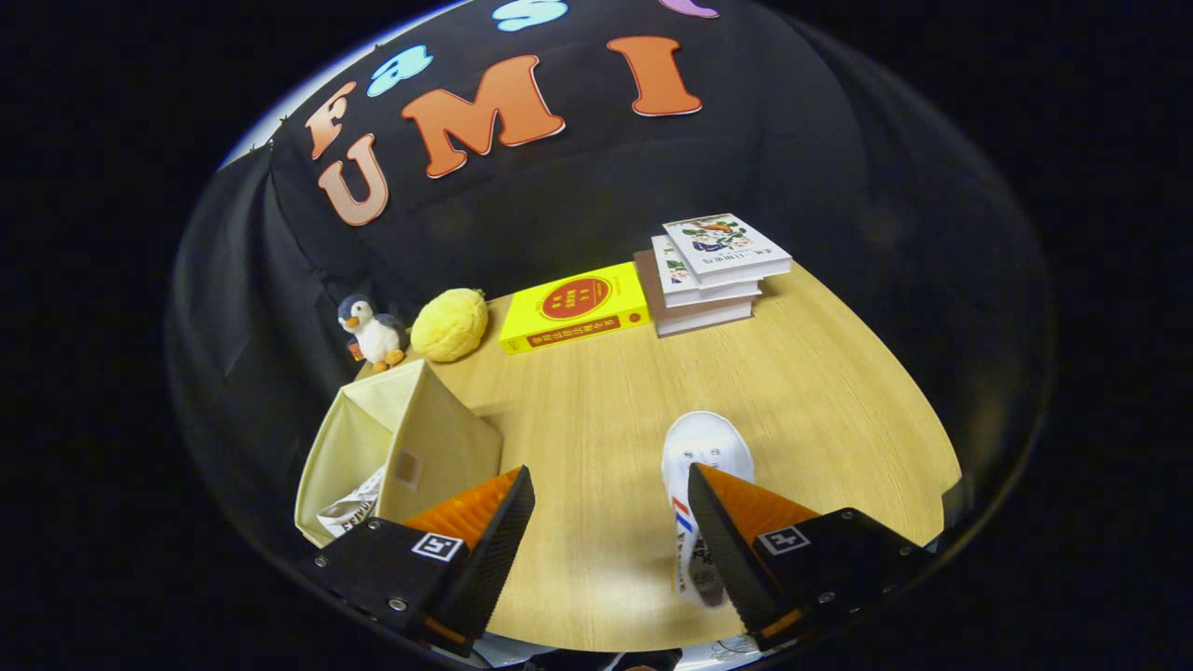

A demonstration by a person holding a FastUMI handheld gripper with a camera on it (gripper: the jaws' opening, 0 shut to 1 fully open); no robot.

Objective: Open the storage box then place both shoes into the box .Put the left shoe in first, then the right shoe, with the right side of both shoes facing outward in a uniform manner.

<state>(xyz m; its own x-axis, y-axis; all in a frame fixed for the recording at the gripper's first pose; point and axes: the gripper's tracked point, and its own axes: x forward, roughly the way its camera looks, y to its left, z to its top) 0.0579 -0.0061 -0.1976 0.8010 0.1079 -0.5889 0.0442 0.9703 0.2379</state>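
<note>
The cream fabric storage box [410, 438] stands open on the wooden table, just beyond my left finger. One white shoe [352, 509] lies inside it, partly hidden by the box wall. A second white shoe [705, 457] with red and blue stripes rests on the table, toe pointing away. Its inner side lies against the inside of my right finger [722, 540], which covers part of it. My gripper [610, 508] is open and holds nothing; bare table shows between the fingers.
Along the table's back edge sit a penguin plush [373, 331], a yellow plush [450, 323], a yellow book [573, 306] and a stack of books [710, 270]. Black cloth walls surround the round wooden table [820, 391].
</note>
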